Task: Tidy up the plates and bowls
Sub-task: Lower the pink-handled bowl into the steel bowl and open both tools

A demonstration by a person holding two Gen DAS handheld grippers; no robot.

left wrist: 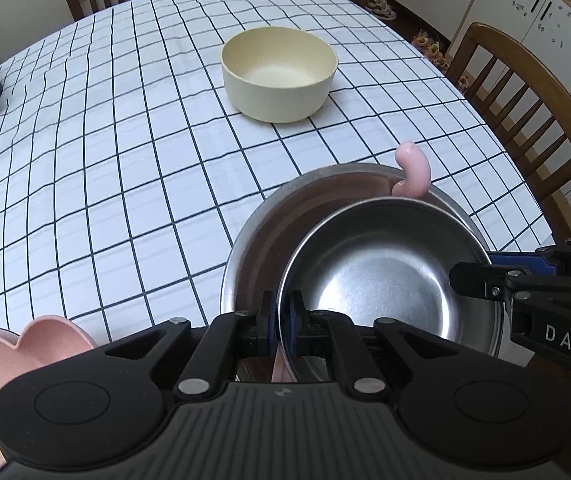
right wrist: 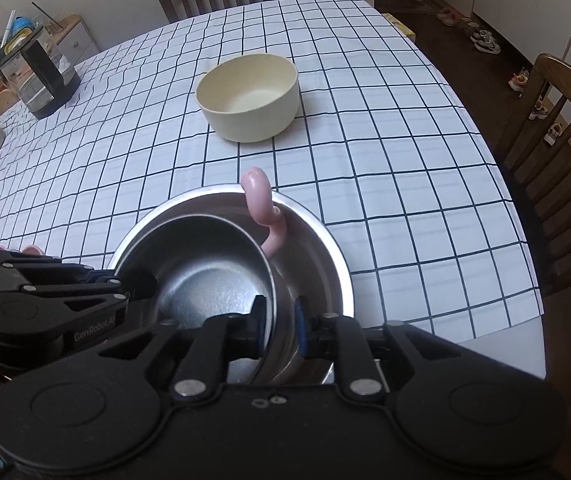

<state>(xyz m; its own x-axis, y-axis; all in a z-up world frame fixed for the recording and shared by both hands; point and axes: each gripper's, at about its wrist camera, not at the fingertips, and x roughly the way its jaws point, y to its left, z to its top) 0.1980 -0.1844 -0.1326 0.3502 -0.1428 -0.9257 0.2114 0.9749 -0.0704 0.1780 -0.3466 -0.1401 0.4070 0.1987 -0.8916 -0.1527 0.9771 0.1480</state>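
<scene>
Tablecloth open; left tongs grip small bowl rim.

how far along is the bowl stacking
Partly done. The small steel bowl sits tilted inside the big steel bowl, on a pink piece hooked over the far rim. The left gripper is shut on the small bowl's rim; the right gripper straddles it without pressing. Left: the cream bowl stands alone, and a pink dish waits at the near left.
</scene>
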